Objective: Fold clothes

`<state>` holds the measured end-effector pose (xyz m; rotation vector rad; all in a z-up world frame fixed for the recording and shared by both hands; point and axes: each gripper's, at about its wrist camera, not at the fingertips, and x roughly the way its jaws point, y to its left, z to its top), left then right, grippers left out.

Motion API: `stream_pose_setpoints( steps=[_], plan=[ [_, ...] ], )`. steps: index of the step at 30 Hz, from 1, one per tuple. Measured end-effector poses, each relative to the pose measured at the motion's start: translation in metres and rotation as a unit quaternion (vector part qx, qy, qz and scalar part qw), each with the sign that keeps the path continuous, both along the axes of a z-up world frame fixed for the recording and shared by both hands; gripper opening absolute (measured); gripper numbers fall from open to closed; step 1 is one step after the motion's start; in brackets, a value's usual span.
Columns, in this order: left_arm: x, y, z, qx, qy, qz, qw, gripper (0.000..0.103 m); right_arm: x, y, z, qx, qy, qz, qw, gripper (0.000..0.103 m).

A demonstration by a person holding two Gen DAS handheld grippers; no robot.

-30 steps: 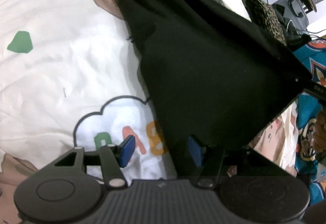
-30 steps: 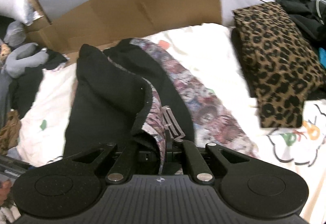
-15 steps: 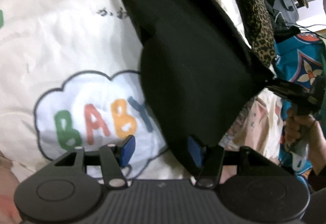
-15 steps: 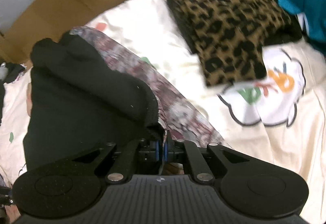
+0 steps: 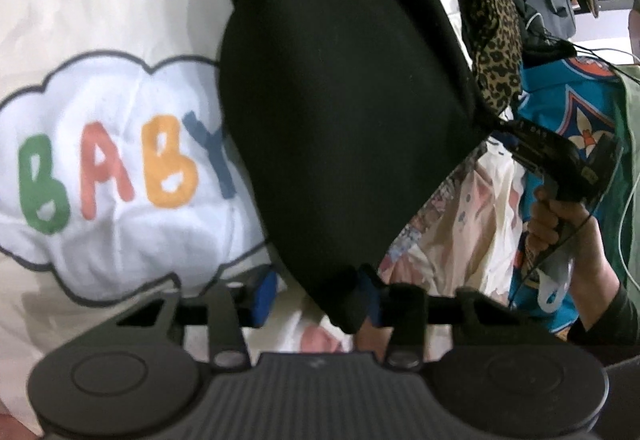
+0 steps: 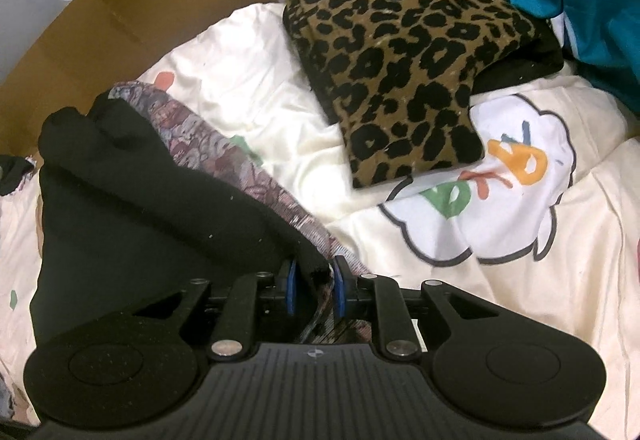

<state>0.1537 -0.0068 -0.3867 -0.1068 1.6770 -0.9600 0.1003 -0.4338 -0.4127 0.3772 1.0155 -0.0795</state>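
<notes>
A: Left wrist view, from the left: we see the bed cover [image 5: 100, 19] with its "BABY" cloud print [image 5: 120, 175], then the black garment [image 5: 344, 99] draped across it. Our left tool [image 5: 316, 294] is closing; one corner of the garment hangs between its blue pads, though the left pad still stands clear of the cloth.

B: And at the far right of that view?

A: Our right hand [image 5: 560, 224] holds the right tool at the garment's other corner. In the right wrist view, that right tool [image 6: 314, 288] is opening, the black hem and patterned lining [image 6: 240, 167] sitting loosely between its pads. Beyond lies a folded leopard-print garment [image 6: 400, 51].

B: Which step, then?

A: We judge a fold is being laid down on the bed. Next we should release both corners, then smooth and regrip for the following fold.
</notes>
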Motion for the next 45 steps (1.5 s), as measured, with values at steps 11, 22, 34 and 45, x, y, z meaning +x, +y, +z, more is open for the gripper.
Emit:
stream_pose_setpoints(
  steps=[11, 22, 34, 45],
  plan=[
    [-0.002, -0.004, 0.014, -0.036, 0.015, -0.025, 0.9989, 0.003, -0.007, -0.003, 0.015, -0.025, -0.021, 0.019, 0.999, 0.004],
    [-0.006, -0.015, 0.014, -0.030, 0.000, -0.052, 0.9982, 0.002, -0.016, -0.011, 0.013, -0.039, -0.008, 0.008, 0.999, 0.004],
    [-0.014, -0.020, -0.006, 0.000, -0.016, -0.077, 0.9969, 0.001, -0.020, -0.016, -0.006, -0.050, 0.004, 0.004, 0.999, 0.003],
    [-0.004, -0.025, 0.020, 0.013, -0.039, -0.085, 0.9955, 0.033, -0.025, -0.025, 0.026, -0.063, -0.018, -0.012, 0.998, 0.020]
  ],
)
